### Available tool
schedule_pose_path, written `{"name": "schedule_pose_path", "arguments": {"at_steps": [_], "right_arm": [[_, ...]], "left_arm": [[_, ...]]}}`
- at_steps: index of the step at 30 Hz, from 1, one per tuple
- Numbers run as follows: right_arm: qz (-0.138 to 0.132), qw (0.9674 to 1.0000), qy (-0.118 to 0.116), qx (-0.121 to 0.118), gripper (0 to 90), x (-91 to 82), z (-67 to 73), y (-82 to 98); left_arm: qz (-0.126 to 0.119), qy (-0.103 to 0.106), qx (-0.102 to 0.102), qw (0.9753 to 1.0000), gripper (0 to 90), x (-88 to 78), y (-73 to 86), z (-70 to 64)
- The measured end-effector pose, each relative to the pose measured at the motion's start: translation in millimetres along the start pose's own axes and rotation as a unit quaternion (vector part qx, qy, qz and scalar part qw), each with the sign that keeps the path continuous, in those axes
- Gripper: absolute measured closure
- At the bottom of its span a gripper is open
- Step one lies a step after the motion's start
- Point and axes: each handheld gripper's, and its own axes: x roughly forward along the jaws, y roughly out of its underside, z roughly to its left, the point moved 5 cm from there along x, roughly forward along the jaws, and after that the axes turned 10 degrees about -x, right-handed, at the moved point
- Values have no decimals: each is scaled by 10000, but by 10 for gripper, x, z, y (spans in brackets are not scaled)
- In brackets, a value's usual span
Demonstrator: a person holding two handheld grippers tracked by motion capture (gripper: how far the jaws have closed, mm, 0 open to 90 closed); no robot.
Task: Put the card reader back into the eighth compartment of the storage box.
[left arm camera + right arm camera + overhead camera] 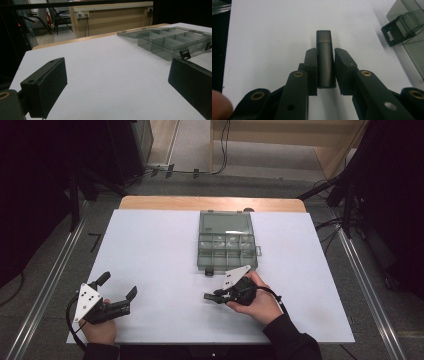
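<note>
Dark little block held tight between two black jaws.

White table top (150, 250) has a see-through grey box (227, 242) with its lid flat open, sitting near the far edge. Just in front of the box, the right gripper (209, 297) pinches a small dark block (325, 60) on both sides, low over the table, beside the box's black latch (392, 33). Near the front left corner, well apart, the left gripper (118, 286) has its jaws spread wide with nothing between them.
</note>
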Motion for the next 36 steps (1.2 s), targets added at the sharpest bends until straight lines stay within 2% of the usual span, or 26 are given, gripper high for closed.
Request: {"name": "schedule_pose_path", "arguments": {"at_steps": [6,36], "right_arm": [[-72,9999,71,101,711,-49,-31,0],[-337,9988,312,196,711,-249,-172,-58]], "left_arm": [[2,2,-1,10000,23,-1,0,0],[0,5,4,10000,23,-2,1,-1]]}}
